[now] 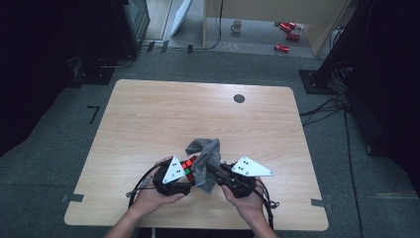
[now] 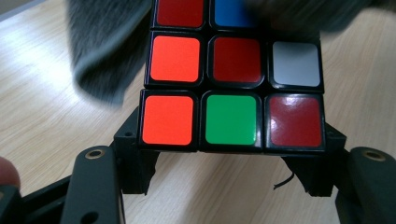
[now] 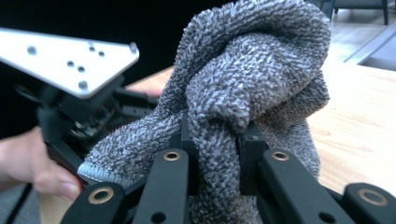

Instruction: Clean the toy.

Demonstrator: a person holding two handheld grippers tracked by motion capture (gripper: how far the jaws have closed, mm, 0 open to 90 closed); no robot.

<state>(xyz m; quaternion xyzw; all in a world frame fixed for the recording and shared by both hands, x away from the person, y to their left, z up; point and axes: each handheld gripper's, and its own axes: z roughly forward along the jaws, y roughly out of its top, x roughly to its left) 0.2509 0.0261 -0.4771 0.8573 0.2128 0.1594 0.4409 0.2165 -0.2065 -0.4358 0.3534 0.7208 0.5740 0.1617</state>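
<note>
A scrambled puzzle cube (image 1: 187, 165) with red, orange, green, white and blue stickers sits between the jaws of my left gripper (image 1: 184, 173), low over the front of the wooden table (image 1: 163, 114). In the left gripper view the cube (image 2: 231, 88) is clamped at its sides by the left gripper (image 2: 229, 156). A grey terry cloth (image 1: 207, 159) drapes against the cube's right side and top. My right gripper (image 1: 212, 169) is shut on a bunched fold of it. In the right gripper view the cloth (image 3: 243, 70) bulges above the right gripper (image 3: 217, 149), and the left gripper's grey plate (image 3: 65, 60) is just behind.
A black round mark (image 1: 239, 98) lies on the far part of the table. Beyond the table, red cans (image 1: 287, 34) and a mug (image 1: 236, 26) stand on the floor. Cables (image 1: 327, 106) run along the floor at the right.
</note>
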